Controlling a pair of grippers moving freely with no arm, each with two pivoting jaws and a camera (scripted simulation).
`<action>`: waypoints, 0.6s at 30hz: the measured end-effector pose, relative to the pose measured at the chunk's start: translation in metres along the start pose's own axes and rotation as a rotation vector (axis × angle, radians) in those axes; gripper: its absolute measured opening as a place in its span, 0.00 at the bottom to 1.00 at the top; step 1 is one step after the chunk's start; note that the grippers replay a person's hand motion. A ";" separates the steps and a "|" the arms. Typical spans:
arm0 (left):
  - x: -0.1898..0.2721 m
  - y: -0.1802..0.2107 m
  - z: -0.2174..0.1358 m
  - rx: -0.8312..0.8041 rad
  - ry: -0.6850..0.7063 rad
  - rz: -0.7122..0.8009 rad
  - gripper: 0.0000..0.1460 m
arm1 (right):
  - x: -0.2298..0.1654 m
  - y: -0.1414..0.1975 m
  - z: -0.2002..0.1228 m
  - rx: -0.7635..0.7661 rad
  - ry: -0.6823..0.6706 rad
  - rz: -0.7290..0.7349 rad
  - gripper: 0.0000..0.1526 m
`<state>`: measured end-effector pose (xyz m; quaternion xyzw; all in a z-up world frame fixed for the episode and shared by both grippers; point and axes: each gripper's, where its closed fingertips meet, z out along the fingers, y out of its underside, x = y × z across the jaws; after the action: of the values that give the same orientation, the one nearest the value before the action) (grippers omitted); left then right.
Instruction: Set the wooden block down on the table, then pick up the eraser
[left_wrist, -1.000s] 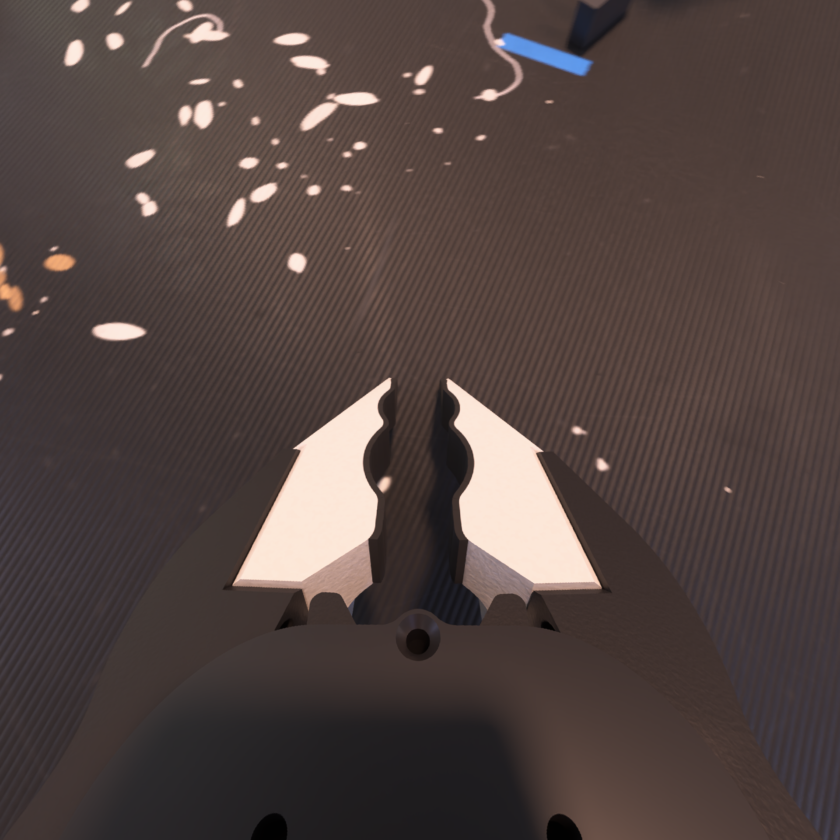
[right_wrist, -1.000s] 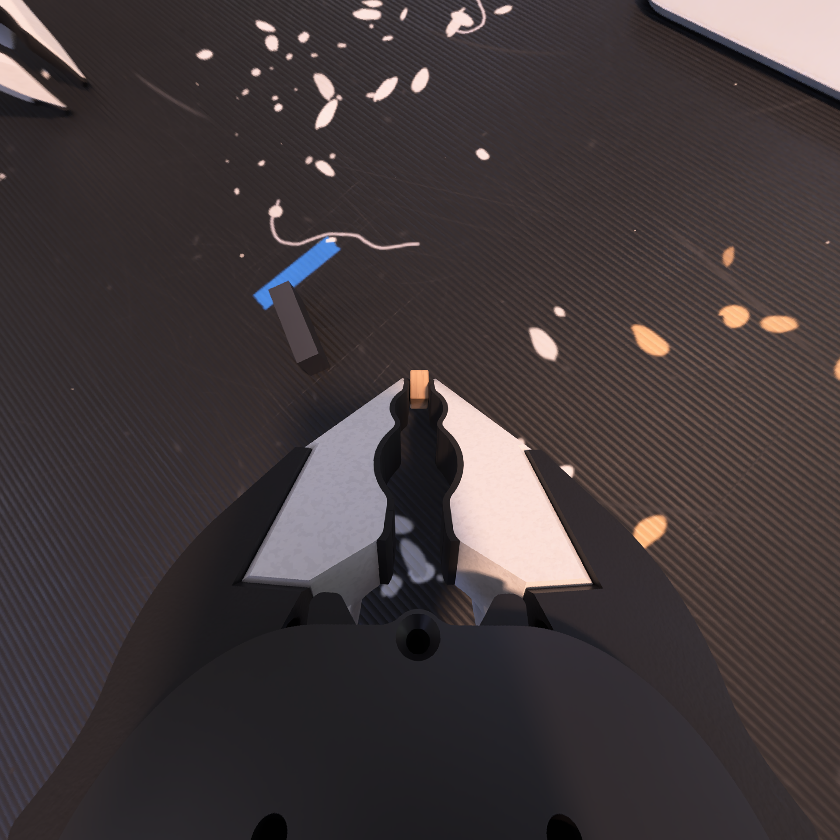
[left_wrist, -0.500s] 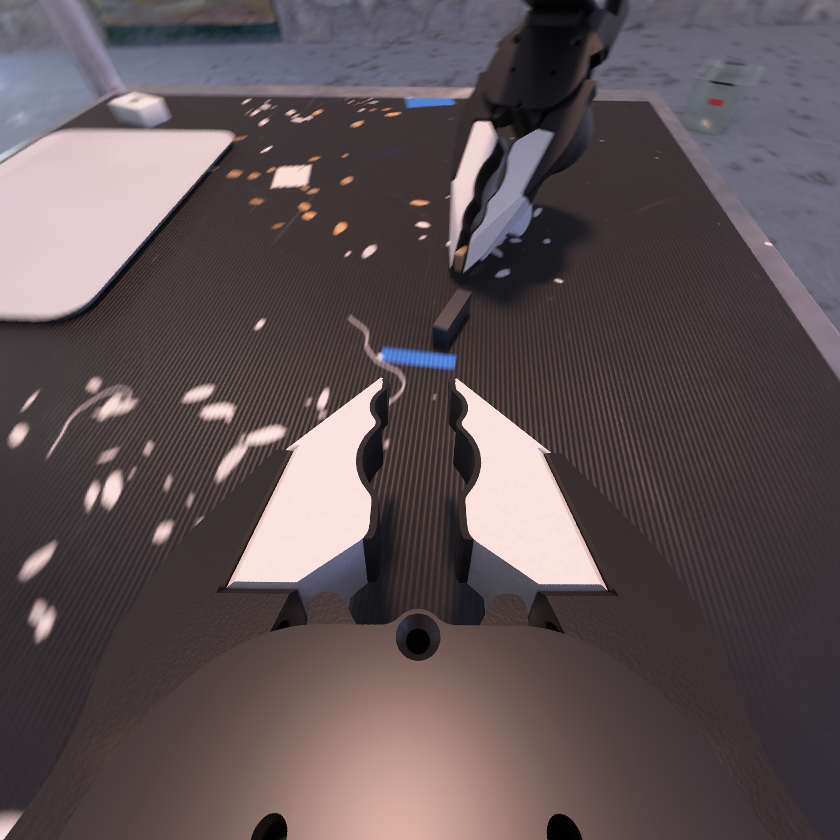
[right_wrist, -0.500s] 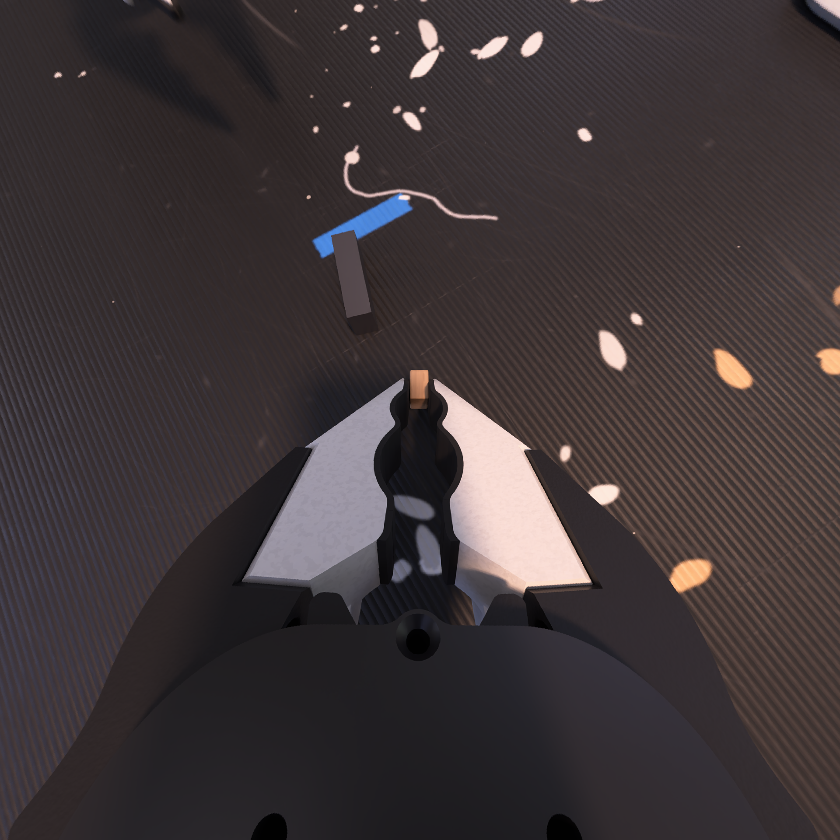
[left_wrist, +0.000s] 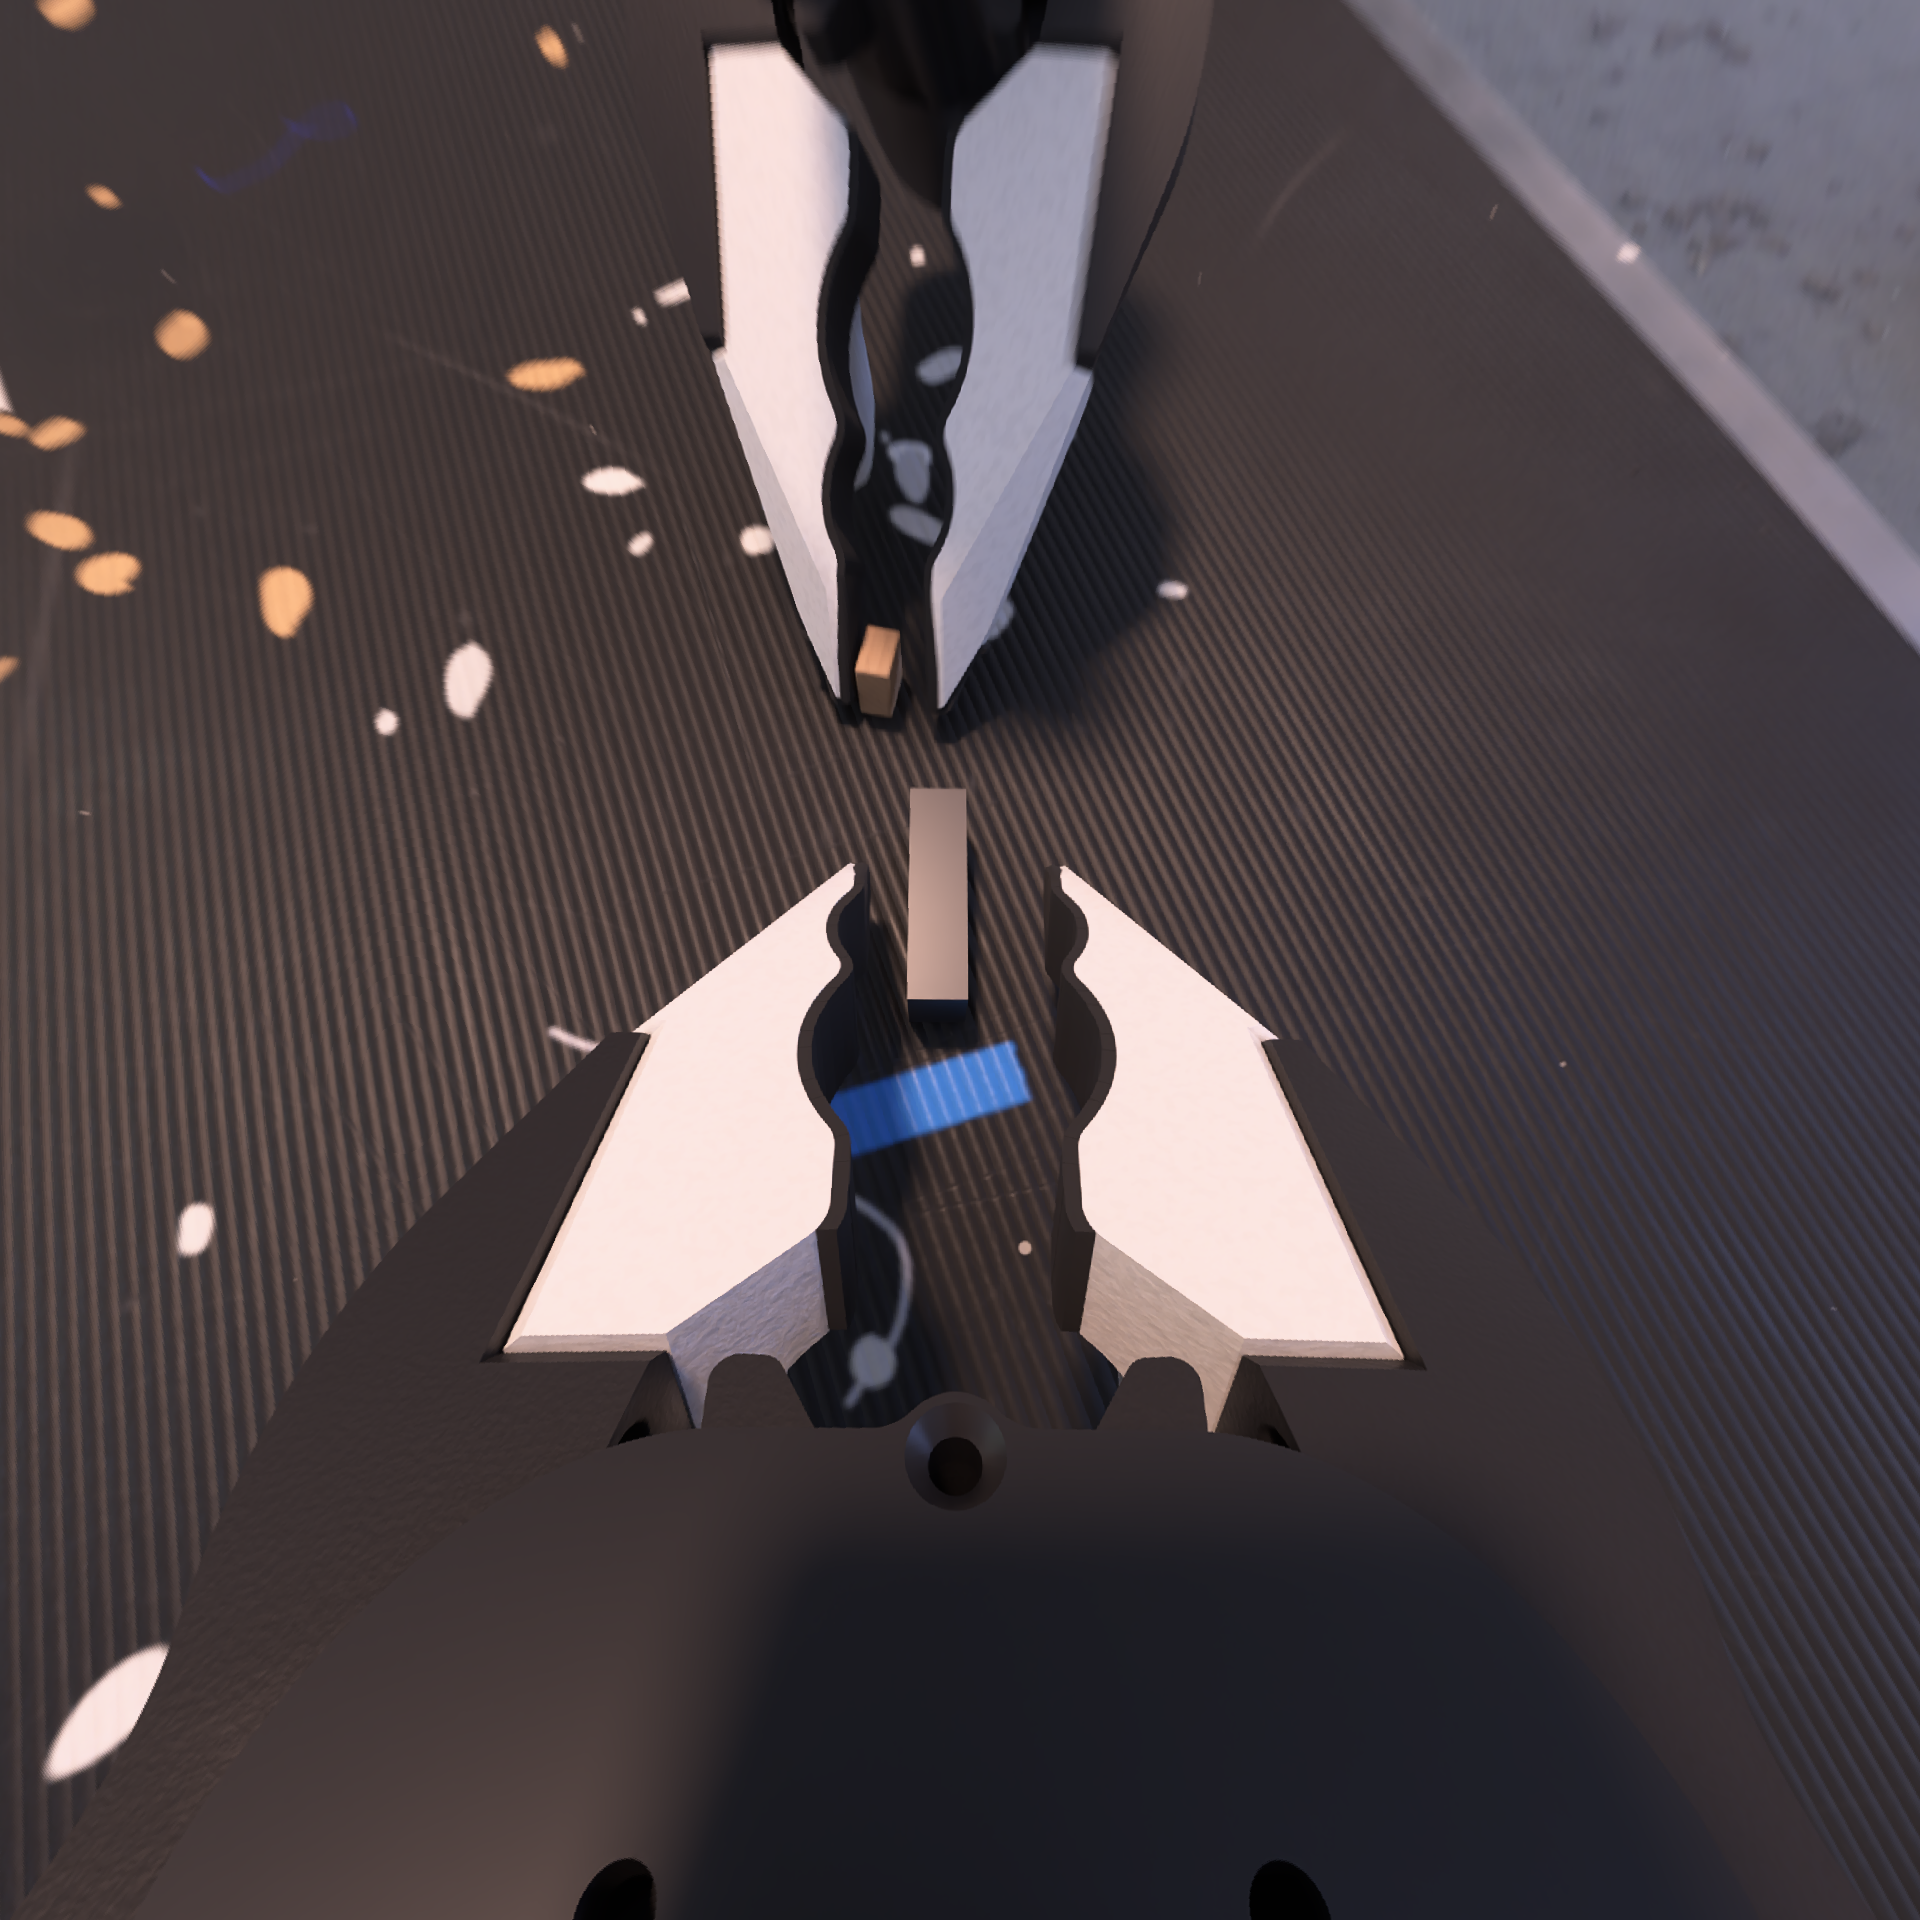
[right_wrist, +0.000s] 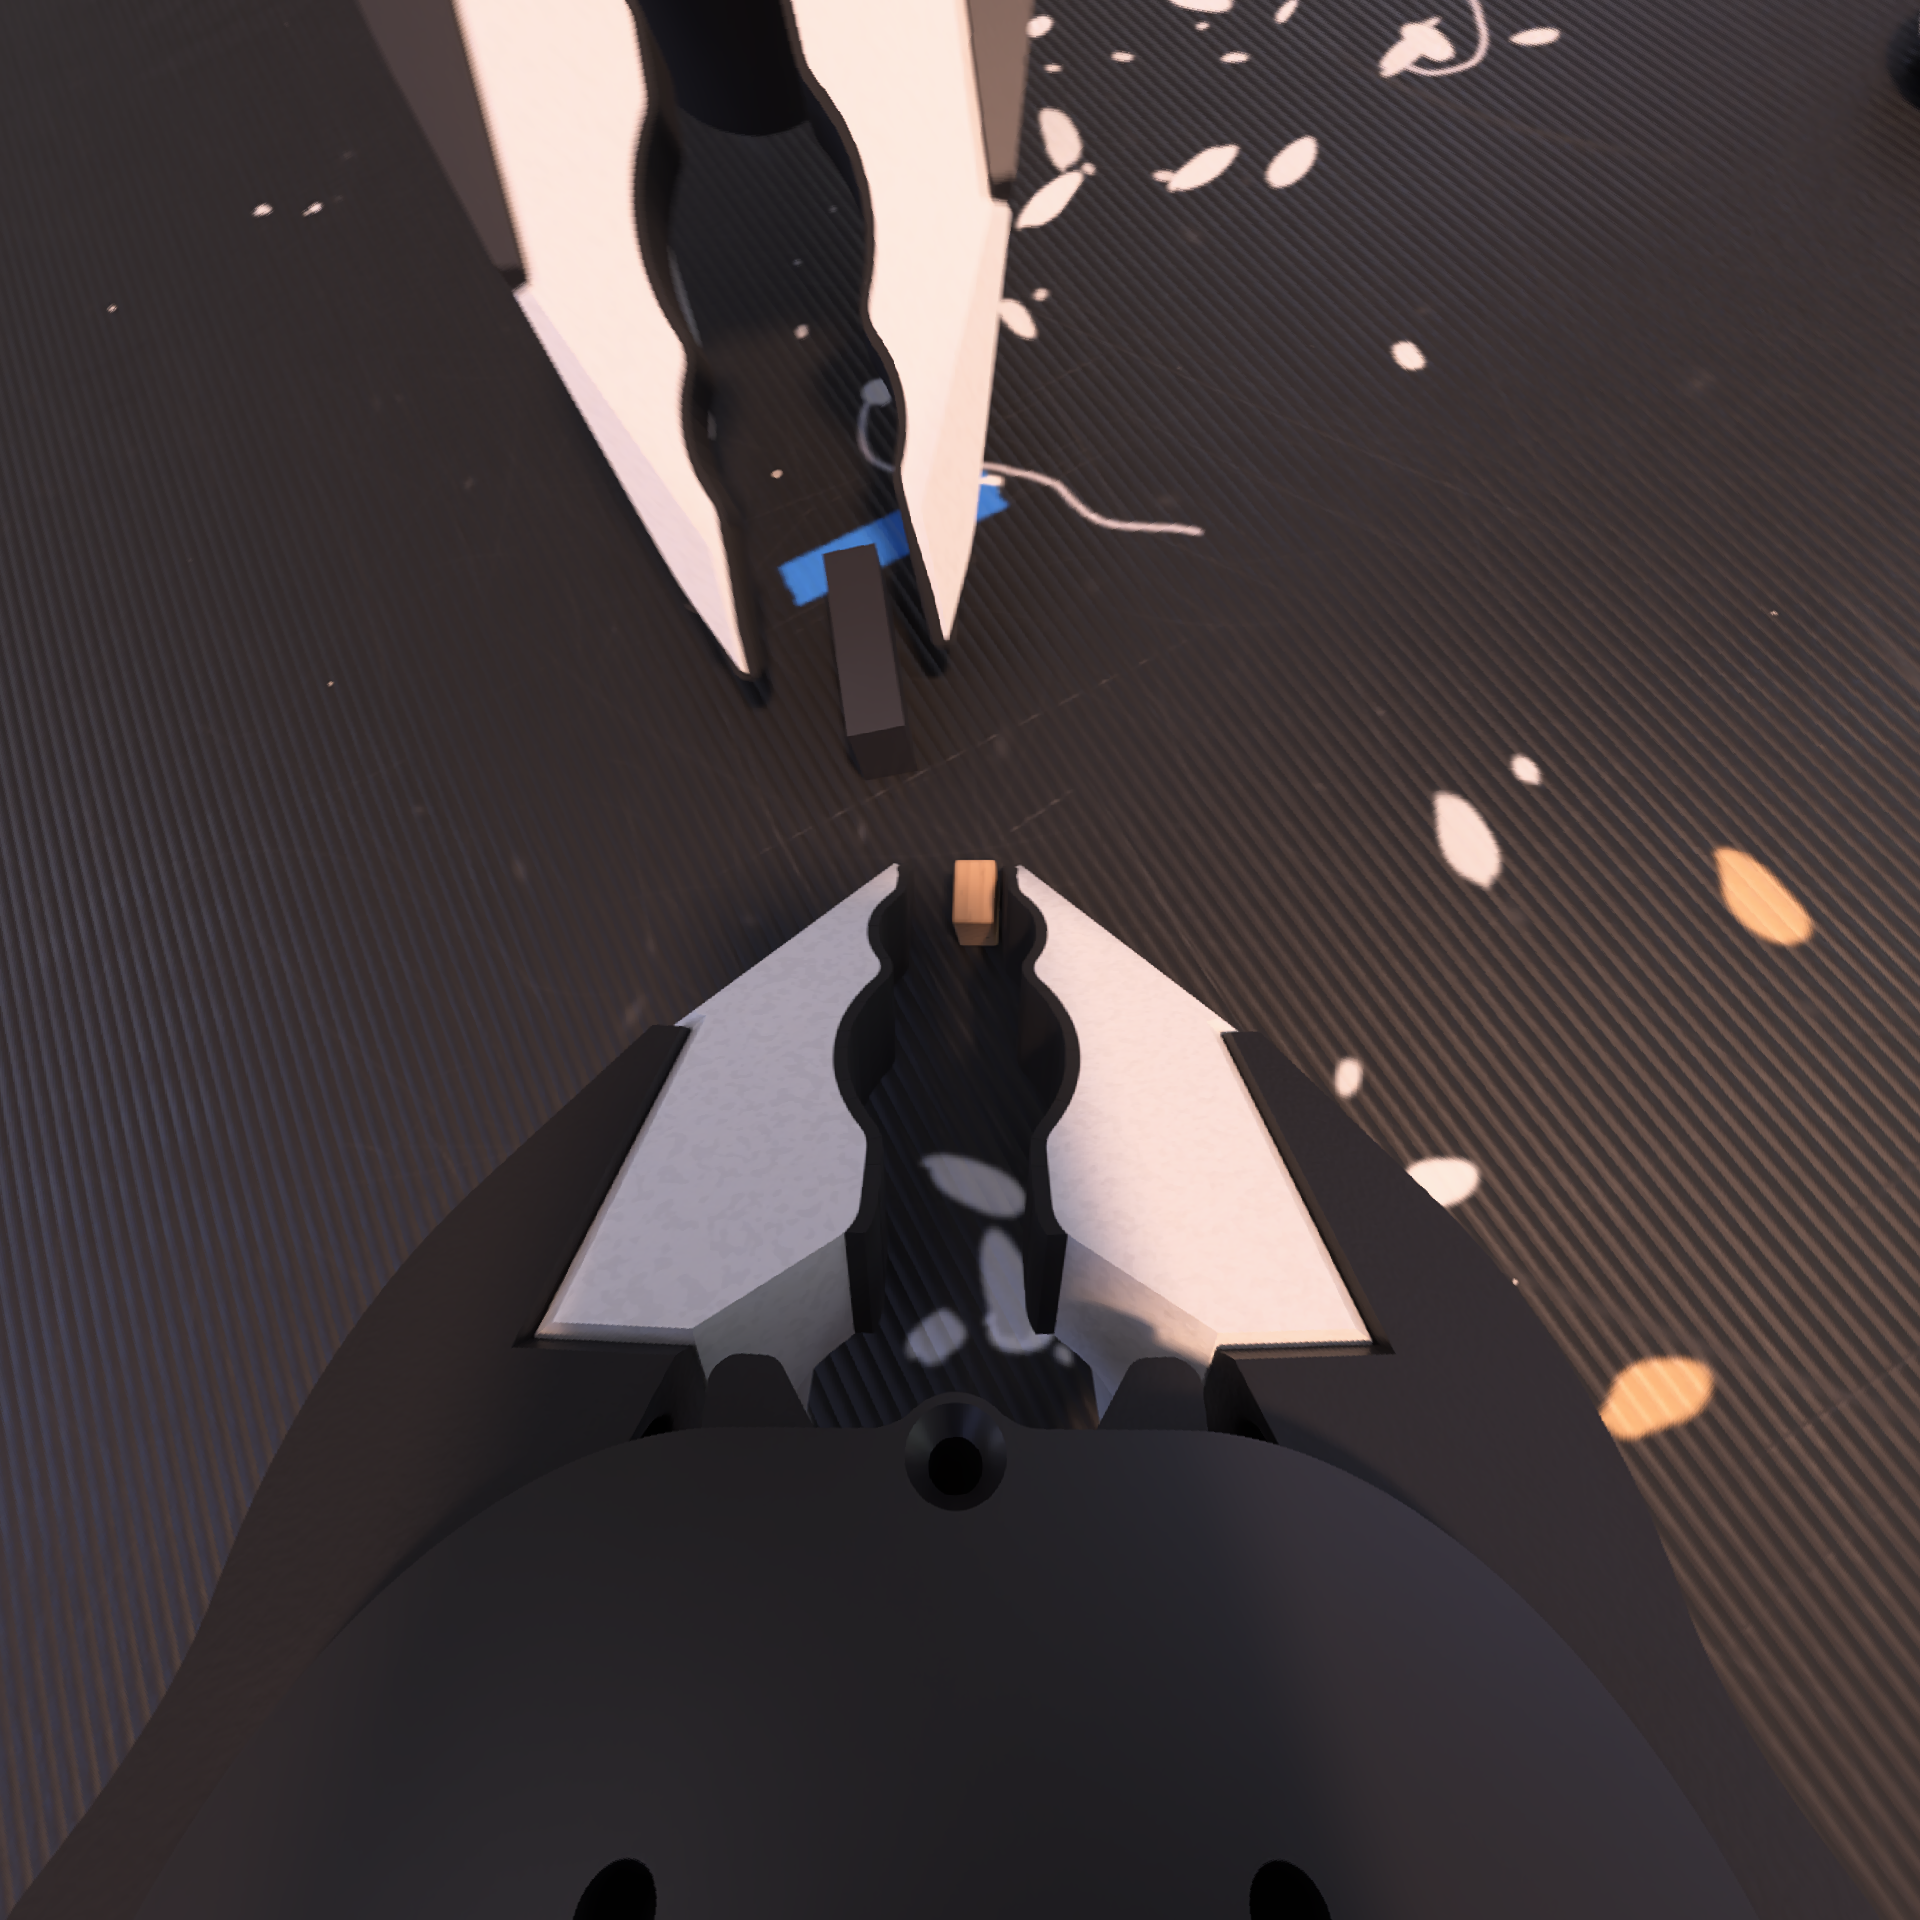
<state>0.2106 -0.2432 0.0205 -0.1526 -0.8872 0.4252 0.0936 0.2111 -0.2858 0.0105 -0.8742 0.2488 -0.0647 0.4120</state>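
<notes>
The wooden block is a small tan cube standing on the dark table between my right gripper's fingertips. The jaws are wider than the block, which sits close to one finger. It also shows in the left wrist view, low between the right gripper's tips. The eraser is a dark slim bar lying flat on the table. My left gripper is open and its fingertips straddle the eraser's near half without touching it. In the right wrist view the left gripper stands over the eraser.
A strip of blue tape lies just behind the eraser, with a white string beside it. White and orange flecks dot the ribbed table. The table's edge runs along the right in the left wrist view.
My right gripper has opened off the wooden block, which now rests on the table. My left gripper has moved in over the eraser, opened wider, and now faces the right gripper closely.
</notes>
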 end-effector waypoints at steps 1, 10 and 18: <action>0.000 0.004 0.004 -0.032 0.006 0.003 0.21 | -0.002 0.000 0.000 0.000 -0.007 -0.010 0.13; -0.009 -0.011 -0.014 0.045 -0.102 0.002 0.08 | 0.000 -0.010 -0.006 0.065 0.025 -0.061 0.18; 0.008 -0.095 -0.088 0.785 0.121 -0.168 0.08 | -0.012 -0.108 -0.050 0.709 0.039 -0.146 0.15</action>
<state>0.2111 -0.2328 0.1504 -0.0569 -0.6599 0.7126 0.2312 0.2263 -0.2565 0.1247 -0.6910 0.1556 -0.1928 0.6791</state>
